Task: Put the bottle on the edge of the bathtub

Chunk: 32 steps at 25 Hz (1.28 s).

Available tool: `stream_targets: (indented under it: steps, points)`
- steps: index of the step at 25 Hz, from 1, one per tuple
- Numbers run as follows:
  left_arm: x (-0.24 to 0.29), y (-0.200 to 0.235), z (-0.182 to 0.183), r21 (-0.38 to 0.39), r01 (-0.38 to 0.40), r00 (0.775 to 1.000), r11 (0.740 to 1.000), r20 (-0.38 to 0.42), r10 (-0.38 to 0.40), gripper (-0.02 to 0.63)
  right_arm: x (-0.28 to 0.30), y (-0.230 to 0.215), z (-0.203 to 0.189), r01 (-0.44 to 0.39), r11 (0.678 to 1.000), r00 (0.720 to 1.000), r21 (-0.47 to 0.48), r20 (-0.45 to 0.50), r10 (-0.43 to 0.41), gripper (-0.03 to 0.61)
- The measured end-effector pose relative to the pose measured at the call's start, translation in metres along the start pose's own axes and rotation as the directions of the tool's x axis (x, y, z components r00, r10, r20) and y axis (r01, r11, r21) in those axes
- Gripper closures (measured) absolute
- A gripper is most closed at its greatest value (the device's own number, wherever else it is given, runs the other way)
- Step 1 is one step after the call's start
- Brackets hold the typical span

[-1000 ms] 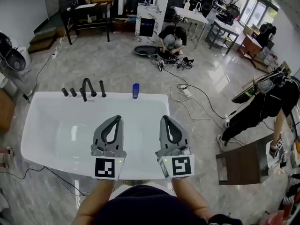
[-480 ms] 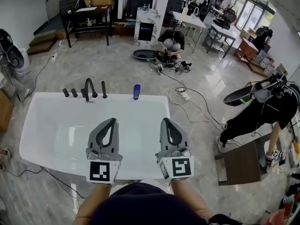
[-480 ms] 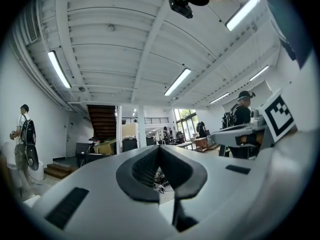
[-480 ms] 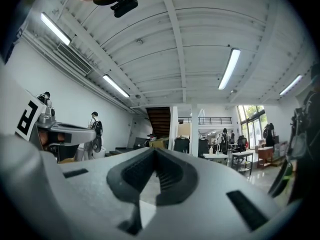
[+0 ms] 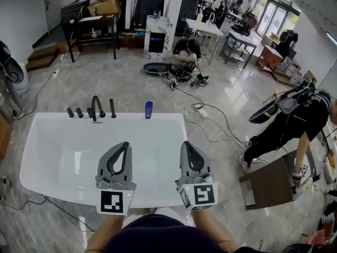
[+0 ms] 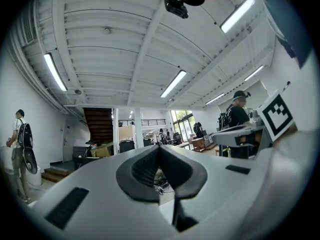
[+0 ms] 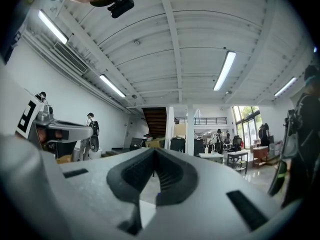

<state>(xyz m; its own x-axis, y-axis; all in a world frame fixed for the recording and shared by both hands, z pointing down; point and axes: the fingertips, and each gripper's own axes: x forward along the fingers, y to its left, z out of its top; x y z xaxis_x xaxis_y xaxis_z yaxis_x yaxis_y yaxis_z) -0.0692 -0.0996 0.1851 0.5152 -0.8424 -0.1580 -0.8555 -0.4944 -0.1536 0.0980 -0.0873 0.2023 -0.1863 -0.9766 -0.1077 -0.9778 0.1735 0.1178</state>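
Left claw (image 5: pixel 125 144) and right claw (image 5: pixel 186 144) are both hovering fully closed and empty over the near side of the bathtub (image 5: pixel 52 116). The blue bottle (image 5: pixel 149 109) is standing upright on the far rim, well ahead of both claws. Judgement: any reach is calling for opening first, gripping mid-body and keeping it vertical.

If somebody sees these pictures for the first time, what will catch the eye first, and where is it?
The large white bathtub fills the middle of the head view. The left gripper and the right gripper are held side by side over its near part, both shut and empty. At the tub's far edge stands a small blue bottle, with a black faucet to its left.
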Motion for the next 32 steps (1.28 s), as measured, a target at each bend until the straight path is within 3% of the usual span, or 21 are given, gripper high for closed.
stream_targets:
  steps: [7,20,24,32]
  points:
    - [-0.008,-0.004,0.000,-0.008,0.007,1.000,1.000,0.000,-0.007,0.612,-0.007,-0.009,0.009,0.012,0.999,1.000,-0.033,0.017,-0.011,0.578]
    - [-0.017,-0.003,-0.013,0.014,0.037,0.999,0.999,0.002,-0.037,0.612,-0.012,0.012,0.003,0.000,1.000,0.999,-0.020,0.050,0.001,0.578]
    - [-0.021,-0.003,-0.013,-0.022,0.033,0.999,0.999,0.000,-0.033,0.612,-0.015,0.018,0.005,-0.010,1.000,0.999,0.002,0.050,0.010,0.578]
    - [-0.032,-0.004,-0.011,-0.019,0.038,0.999,0.999,0.017,-0.038,0.612,-0.015,0.022,0.013,-0.024,1.000,0.997,0.005,0.075,0.024,0.578]
